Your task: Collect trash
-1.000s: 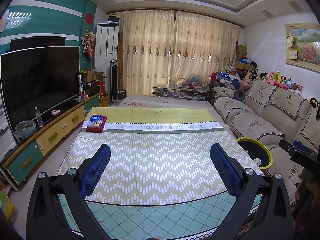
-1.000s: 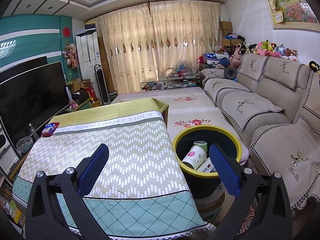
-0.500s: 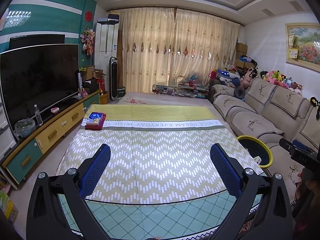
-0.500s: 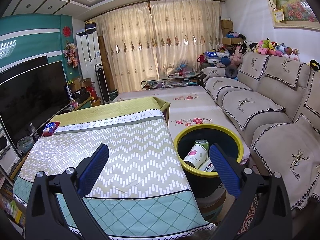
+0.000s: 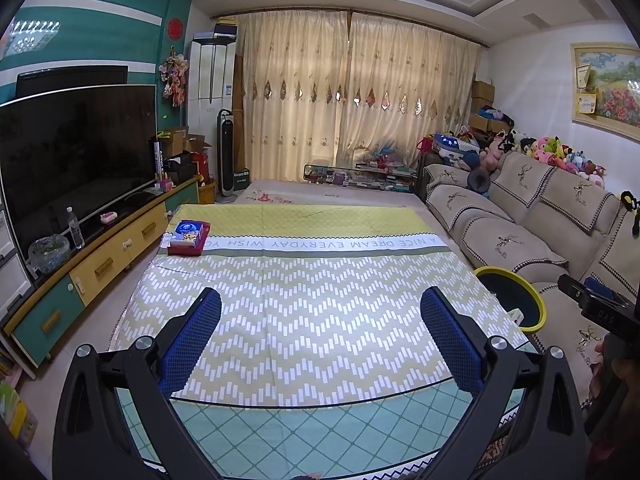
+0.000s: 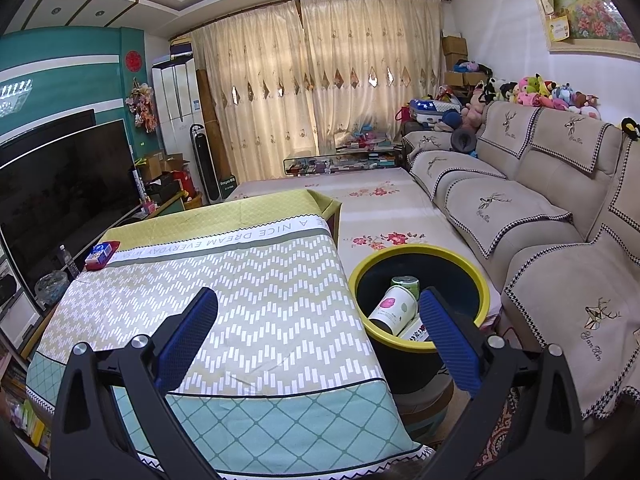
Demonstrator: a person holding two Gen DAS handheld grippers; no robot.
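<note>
A black bin with a yellow rim (image 6: 418,252) stands on the floor between the table and the sofa; it also shows in the left wrist view (image 5: 508,273). Inside lie a white cup with a pink logo (image 6: 392,306), a green-topped can (image 6: 405,282) and another container, partly hidden by a finger. My right gripper (image 6: 318,336) is open and empty above the table's near right edge. My left gripper (image 5: 320,340) is open and empty above the table's near end. The table (image 5: 304,304) has a patterned cloth.
A red tissue box (image 5: 188,237) sits at the table's far left corner, also in the right wrist view (image 6: 102,255). A TV cabinet (image 5: 104,252) runs along the left and a beige sofa (image 6: 540,220) along the right. The right gripper's body (image 5: 600,312) shows at the left view's right edge.
Both grippers have drawn back and risen slightly, so the table and bin look a little farther away. Both stay open and empty.
</note>
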